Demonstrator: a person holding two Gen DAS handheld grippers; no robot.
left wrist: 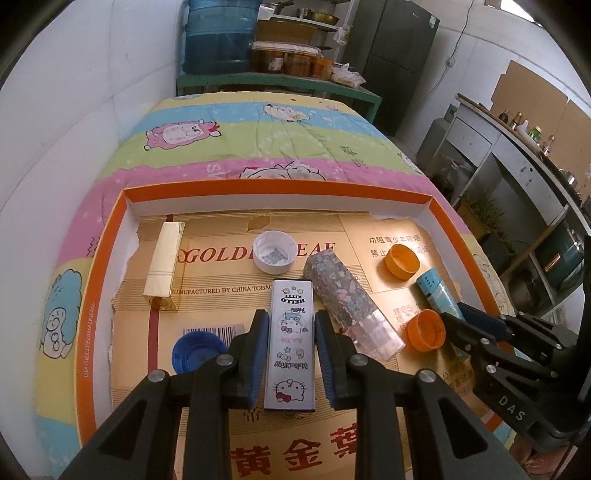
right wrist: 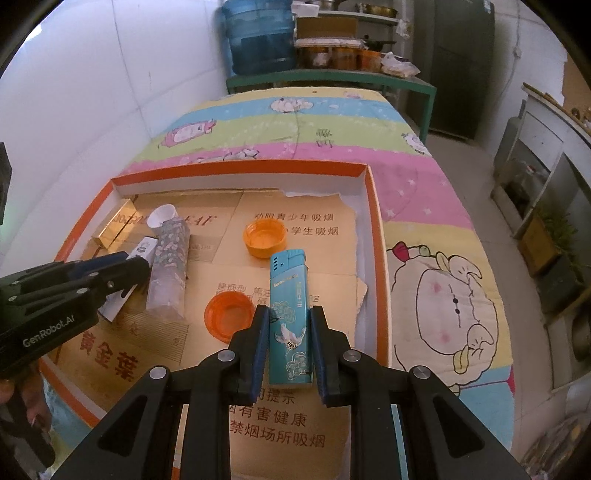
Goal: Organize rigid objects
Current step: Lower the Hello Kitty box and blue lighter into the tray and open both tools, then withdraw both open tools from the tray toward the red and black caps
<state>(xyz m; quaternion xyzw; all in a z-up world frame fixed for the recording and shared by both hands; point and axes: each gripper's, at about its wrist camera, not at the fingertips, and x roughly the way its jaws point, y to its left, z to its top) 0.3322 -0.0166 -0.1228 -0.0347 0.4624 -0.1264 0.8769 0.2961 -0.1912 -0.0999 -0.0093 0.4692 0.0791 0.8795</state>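
Note:
My left gripper [left wrist: 291, 315] is shut on a white Hello Kitty lighter [left wrist: 290, 343], held lengthwise between the blue pads low over the cardboard lining of an orange-rimmed tray [left wrist: 277, 186]. My right gripper [right wrist: 290, 310] is shut on a teal lighter with a crane print [right wrist: 290, 321], its top pointing away. In the left wrist view the right gripper [left wrist: 461, 314] comes in from the right with the teal lighter [left wrist: 434, 288]. A floral lighter [left wrist: 343, 291] lies diagonally between the two. A gold lighter [left wrist: 164, 258] lies at the tray's left wall.
Loose bottle caps lie in the tray: a white one [left wrist: 274, 251], two orange ones [right wrist: 265, 233] [right wrist: 227, 319] and a blue one [left wrist: 195, 350]. The tray sits on a cartoon-print quilt [right wrist: 424, 206]. Shelves and a water jug [right wrist: 258, 33] stand behind.

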